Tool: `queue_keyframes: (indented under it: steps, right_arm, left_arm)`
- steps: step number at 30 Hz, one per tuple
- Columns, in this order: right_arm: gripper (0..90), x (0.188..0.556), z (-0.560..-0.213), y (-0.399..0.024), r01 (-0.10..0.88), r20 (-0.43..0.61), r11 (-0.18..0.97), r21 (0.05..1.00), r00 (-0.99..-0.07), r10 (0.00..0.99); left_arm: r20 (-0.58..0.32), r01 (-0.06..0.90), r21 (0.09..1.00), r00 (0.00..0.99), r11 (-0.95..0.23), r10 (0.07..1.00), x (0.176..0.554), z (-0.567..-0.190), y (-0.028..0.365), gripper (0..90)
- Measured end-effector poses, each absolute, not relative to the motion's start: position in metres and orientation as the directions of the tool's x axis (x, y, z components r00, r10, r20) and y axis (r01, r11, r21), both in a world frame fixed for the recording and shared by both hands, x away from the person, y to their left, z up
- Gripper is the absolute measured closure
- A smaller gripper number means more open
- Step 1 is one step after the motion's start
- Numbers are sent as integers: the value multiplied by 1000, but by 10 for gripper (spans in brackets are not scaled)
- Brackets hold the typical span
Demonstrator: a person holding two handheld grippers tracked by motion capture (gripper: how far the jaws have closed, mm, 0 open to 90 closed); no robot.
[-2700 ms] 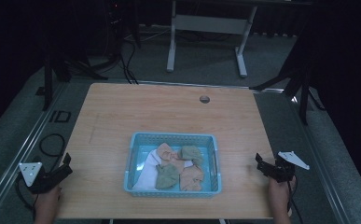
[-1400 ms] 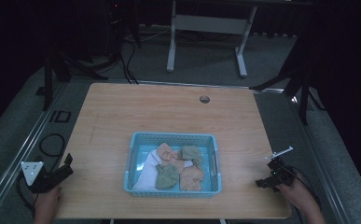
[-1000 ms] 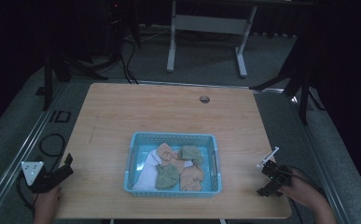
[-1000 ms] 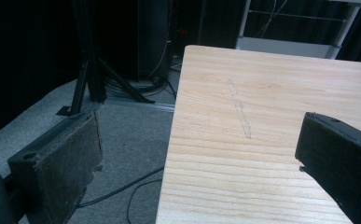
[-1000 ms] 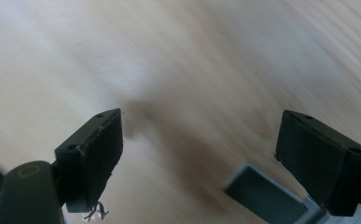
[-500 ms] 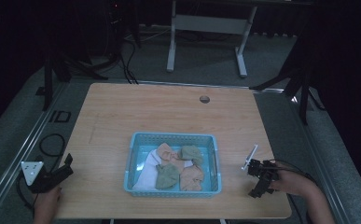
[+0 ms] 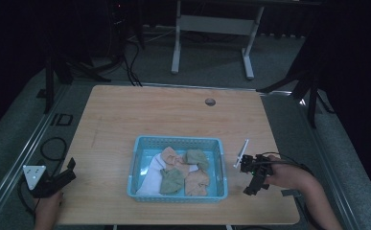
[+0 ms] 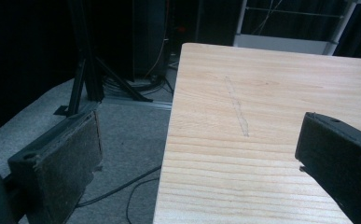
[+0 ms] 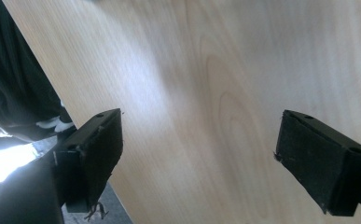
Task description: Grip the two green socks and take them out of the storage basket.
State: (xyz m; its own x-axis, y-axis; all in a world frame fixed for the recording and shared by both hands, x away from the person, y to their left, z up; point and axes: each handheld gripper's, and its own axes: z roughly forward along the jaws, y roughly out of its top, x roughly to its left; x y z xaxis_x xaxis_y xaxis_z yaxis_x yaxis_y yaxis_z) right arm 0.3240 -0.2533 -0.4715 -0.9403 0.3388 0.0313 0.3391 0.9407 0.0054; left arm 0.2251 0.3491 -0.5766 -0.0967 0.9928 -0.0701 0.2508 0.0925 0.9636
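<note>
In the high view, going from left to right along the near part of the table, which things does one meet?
Left gripper at the table's left edge → blue basket holding crumpled cloths → right gripper, held over the bare table just right of the basket.

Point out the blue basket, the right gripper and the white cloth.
blue basket (image 7: 174, 141), high view, far rim.
right gripper (image 7: 251, 184), high view, between its fingertips.
white cloth (image 7: 150, 175), high view, middle of the fabric.
</note>
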Motion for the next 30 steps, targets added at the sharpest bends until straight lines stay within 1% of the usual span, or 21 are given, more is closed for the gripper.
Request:
queue_keyframes:
  steps: [3, 6, 7, 10, 13, 14, 17, 18, 19, 22, 30]
  right_arm:
    - [145, 326, -462, -241, 319, 22, 947, 20, -948, 319]
    - [147, 326, -450, -223, 283, 11, 959, 12, -959, 283]
    - [147, 326, -450, -223, 283, 11, 959, 12, -959, 283]
    - [146, 327, -435, -203, 250, 5, 967, 38, -968, 250]
    - [146, 327, -429, -193, 233, 1, 971, 47, -972, 233]
    - [142, 327, -425, -182, 215, 1, 975, 55, -976, 216]
    - [139, 327, -423, -172, 196, 4, 979, 60, -981, 196]
    - [136, 325, -423, -162, 162, -8, 984, 69, -987, 163]
    - [136, 325, -423, -162, 162, -8, 984, 69, -987, 163]
    - [137, 325, -425, -144, 133, -13, 987, 93, -991, 135]
    - [145, 326, -438, -115, 74, -17, 994, 75, -997, 75]
  left_arm:
    - [-72, 251, 963, -98, 95, 993, 225, -577, 349, 7]
    - [-73, 251, 963, -96, 95, 993, 225, -577, 349, 7]
    - [-73, 251, 963, -95, 95, 993, 225, -577, 349, 7]
    - [-76, 248, 964, -95, 98, 993, 225, -577, 349, 7]
    - [-76, 248, 964, -95, 97, 993, 225, -577, 349, 7]
    - [-77, 248, 964, -94, 98, 993, 225, -577, 350, 7]
    - [-79, 246, 964, -93, 100, 992, 225, -577, 350, 7]
    - [-82, 245, 964, -94, 103, 992, 225, -577, 350, 7]
    - [-82, 245, 964, -94, 103, 992, 225, -577, 350, 7]
    - [-83, 245, 964, -93, 103, 992, 225, -577, 350, 7]
    - [-84, 245, 964, -92, 105, 992, 225, -577, 350, 7]
